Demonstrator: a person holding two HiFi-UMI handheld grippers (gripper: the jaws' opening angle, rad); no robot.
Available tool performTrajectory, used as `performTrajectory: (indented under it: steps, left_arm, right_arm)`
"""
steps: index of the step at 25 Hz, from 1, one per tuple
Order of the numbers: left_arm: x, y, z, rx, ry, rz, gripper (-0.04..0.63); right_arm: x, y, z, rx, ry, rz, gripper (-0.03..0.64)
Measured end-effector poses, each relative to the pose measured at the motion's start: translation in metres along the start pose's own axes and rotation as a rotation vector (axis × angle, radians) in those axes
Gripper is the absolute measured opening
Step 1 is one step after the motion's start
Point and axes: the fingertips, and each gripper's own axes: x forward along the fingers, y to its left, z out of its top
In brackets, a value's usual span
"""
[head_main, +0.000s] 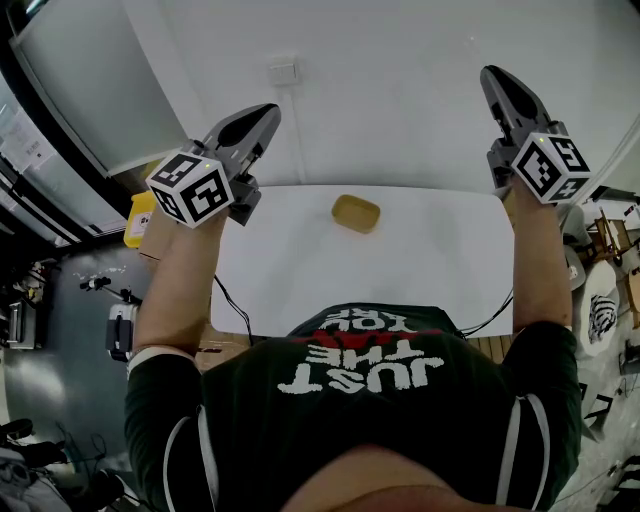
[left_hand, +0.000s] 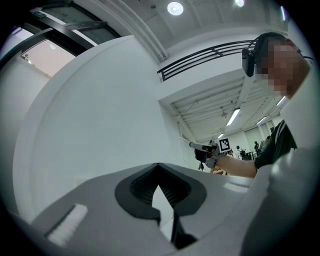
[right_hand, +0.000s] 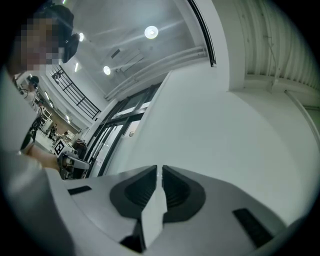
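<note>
In the head view the person holds both arms up and forward over a white table (head_main: 300, 270). The left gripper (head_main: 265, 115) and the right gripper (head_main: 492, 75) are raised well above it and point toward the pale wall (head_main: 400, 60). Each marker cube, left (head_main: 192, 188) and right (head_main: 551, 167), faces the camera. The only thing on the tabletop is a tan rounded block (head_main: 356, 213), perhaps a sponge, lying near the far edge, between the two grippers and well apart from both. A yellow object (head_main: 140, 218) sits off the table's left end. In the left gripper view the left gripper (left_hand: 159, 166) has its ribbed pads meeting at the tips with nothing between them. It looks at bare wall (left_hand: 100, 125), with the right gripper (left_hand: 200, 146) in the distance. In the right gripper view the right gripper (right_hand: 160, 170) shows only a thin slit between its pads, so it too is closed and empty. Wall (right_hand: 225, 135) lies ahead of it, and the left gripper (right_hand: 70, 161) is off to the side. The block shows in neither gripper view. I judge this a ready pose, with no approach begun and nothing touched. Taking the block would call for one gripper to tip down toward the table, part its jaws wider than the block, and come in over it.
</note>
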Motion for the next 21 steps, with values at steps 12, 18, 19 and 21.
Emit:
performTrajectory:
  steps: [12,18,19,21]
  left_arm:
    - [-0.0001,-0.0005,0.0005,0.006,0.002,0.0,0.008]
    - [-0.0003,0.0007,-0.0006,0.005,0.004,0.002,0.006]
    - [-0.0002,0.0004,-0.0005,0.006,0.004,0.001,0.008]
    - [-0.0002,-0.0001,-0.0003,0.008,0.004,0.0,0.008]
  right_arm:
    - [0.0037,0.003,0.0001,-0.009,0.002,0.012,0.035]
    - [0.0046,0.004,-0.0014,-0.009,0.004,0.017,0.035]
    - [0.0045,0.0042,-0.0013,-0.009,0.003,0.017,0.035]
    - [0.0044,0.0045,-0.0011,-0.01,0.002,0.017,0.035]
